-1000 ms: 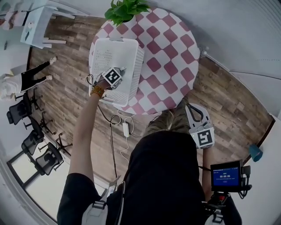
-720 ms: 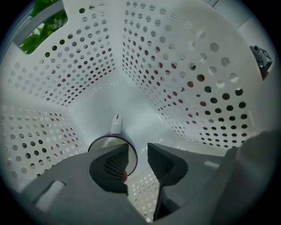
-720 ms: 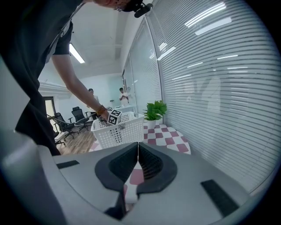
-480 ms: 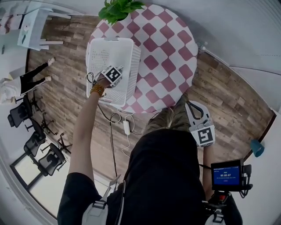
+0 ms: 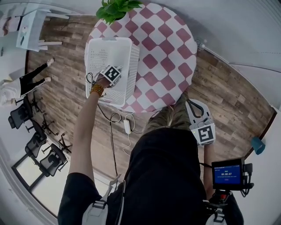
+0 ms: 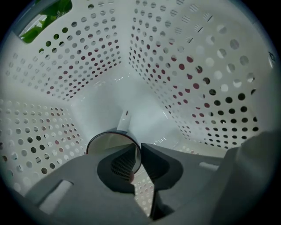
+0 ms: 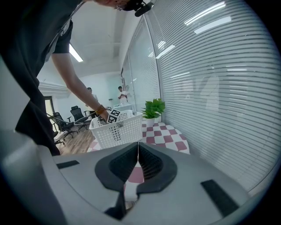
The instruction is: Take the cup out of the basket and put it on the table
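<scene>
- white plastic basket [image 5: 103, 55] sits on the left side of the round table [image 5: 171, 48], the one with pink and white squares. a green plant [image 5: 116, 9] stands just behind it.
- the cup [image 6: 107, 145] is down inside the basket. it stands upright on the basket floor, close to a wall full of little holes. its handle points away from the tongs.
- the left tongs [image 6: 140, 153] reach down into the basket and point almost straight down.
- their jaws have just been closing. now one jaw is inside the cup and the other is outside it. the side of the cup is pinched between them, near the rim.
- so the left tongs have hold of the cup. i think the grab is done.
- the cup does not look lifted yet. i think its bottom is on the basket floor.
- the right tongs [image 7: 138, 149] hang by the person's side, well away from the basket. their jaws are pressed together and there is nothing in them.
- next, i think the cup has to go straight up, over the basket wall, and then down onto a bare bit of the table.
- the grip is only on one thin side, so the cup could tip or slip if it is lifted too fast.
</scene>
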Demonstrator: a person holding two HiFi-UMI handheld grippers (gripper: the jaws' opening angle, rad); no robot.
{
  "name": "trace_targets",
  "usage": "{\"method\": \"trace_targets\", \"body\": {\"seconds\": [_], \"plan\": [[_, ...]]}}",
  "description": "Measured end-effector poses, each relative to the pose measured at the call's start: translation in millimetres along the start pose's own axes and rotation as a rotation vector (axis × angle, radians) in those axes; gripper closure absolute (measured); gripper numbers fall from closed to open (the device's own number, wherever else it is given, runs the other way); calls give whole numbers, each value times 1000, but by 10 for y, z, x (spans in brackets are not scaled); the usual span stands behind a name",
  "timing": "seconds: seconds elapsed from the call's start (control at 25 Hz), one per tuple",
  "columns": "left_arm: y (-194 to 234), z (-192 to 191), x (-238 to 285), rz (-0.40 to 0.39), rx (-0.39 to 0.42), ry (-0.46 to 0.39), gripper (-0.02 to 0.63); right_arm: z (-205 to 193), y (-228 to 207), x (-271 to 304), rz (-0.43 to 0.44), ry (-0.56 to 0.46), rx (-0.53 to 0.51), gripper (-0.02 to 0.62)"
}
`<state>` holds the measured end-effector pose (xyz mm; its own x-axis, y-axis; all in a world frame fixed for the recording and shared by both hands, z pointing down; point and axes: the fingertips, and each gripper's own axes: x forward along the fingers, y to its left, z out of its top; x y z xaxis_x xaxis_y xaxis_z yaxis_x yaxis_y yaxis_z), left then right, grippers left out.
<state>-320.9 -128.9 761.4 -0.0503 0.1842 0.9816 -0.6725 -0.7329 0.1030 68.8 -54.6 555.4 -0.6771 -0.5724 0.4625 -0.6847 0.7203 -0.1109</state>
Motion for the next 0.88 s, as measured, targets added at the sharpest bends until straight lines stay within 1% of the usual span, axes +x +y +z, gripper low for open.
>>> {"method": "trace_targets", "body": {"seconds": [0.16,0.2,0.32,0.36,0.6,0.88], "plan": [[19,-83,-20,32,25,14,569,1,23,25,6,8,-2,584],[18,-99,-28,46,43,25,571,-5,30,30,9,9,-4,584],[34,-90,-27,112,134,38,574,-8,45,38,11,9,-3,584],[35,-93,-24,125,148,37,574,-9,49,41,13,9,-3,584],[63,-110,-18,171,169,7,575,-6,54,64,22,16,3,584],[46,-115,-22,190,184,-4,575,-25,63,53,26,21,-1,584]]}}
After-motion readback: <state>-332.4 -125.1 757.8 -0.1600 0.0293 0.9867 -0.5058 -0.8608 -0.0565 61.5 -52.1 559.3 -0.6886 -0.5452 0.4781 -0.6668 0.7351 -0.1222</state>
